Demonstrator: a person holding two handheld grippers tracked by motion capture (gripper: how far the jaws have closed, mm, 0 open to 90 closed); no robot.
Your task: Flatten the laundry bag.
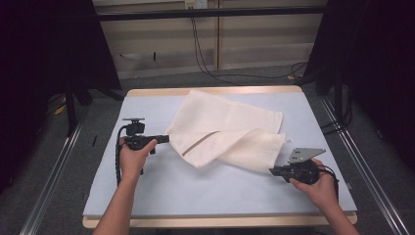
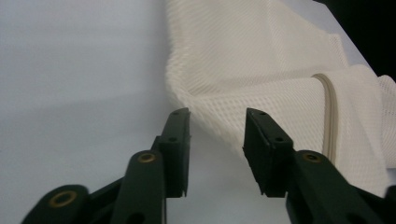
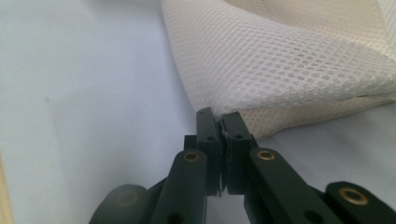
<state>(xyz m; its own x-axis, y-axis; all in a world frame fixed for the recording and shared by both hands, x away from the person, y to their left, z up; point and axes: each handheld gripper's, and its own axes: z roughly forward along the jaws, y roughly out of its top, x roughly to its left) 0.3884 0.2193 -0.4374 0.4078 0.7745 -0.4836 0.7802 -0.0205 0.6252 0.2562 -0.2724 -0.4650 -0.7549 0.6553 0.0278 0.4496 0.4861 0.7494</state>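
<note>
A cream mesh cloth (image 1: 225,129) lies loosely folded on the pale blue table top (image 1: 195,191), its lower part doubled over. My left gripper (image 1: 166,139) points right at the cloth's left edge. In the left gripper view it (image 2: 217,114) is open, and the cloth's (image 2: 261,60) rolled edge lies just ahead of the jaws; a cream band (image 2: 327,116) runs along the fold. My right gripper (image 1: 272,171) sits at the cloth's lower right edge. It (image 3: 219,114) is shut, tips right against the cloth's (image 3: 280,60) fold, with no mesh visibly between them.
The table's wooden rim (image 1: 210,91) shows at the far side. Metal rails (image 1: 54,171) run along the floor on both sides. Cables (image 1: 205,63) hang at the back wall, and dark stands flank the table. Bare table top lies in front of the cloth.
</note>
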